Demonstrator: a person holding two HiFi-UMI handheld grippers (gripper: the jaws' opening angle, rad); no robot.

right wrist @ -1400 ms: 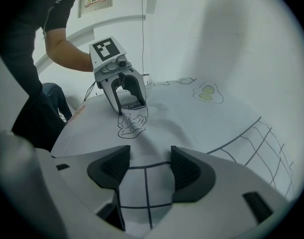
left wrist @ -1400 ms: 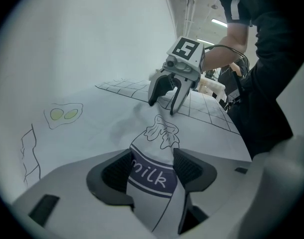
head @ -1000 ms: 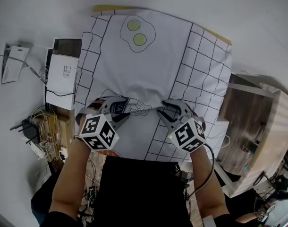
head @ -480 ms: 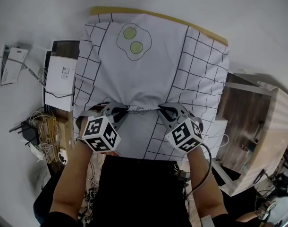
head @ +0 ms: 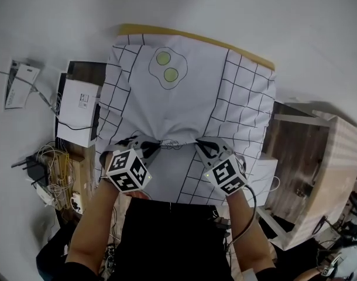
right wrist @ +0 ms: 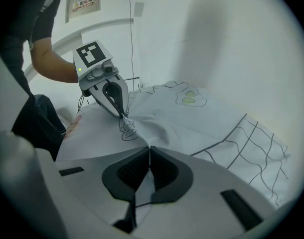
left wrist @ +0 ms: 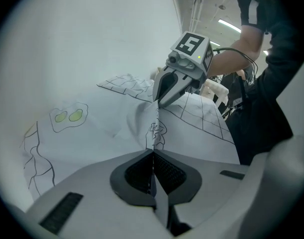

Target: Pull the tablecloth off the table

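Head view: the tablecloth point(head: 187, 101) covers the worktop point(head: 190, 36), its near edge gathered where the left gripper point(head: 148, 146) and right gripper point(head: 202, 147) each clamp jaws tight on a fold (spaced apart). Twin grips should drag it off evenly.

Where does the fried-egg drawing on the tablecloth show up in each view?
Head view: the fried-egg drawing is at upper centre, near the far edge of the tablecloth.
Left gripper view: left of centre, on flat fabric.
Right gripper view: right of centre, in the upper half.
Shared landmark: the small line doodle on the bunched near fold shows in all three views.
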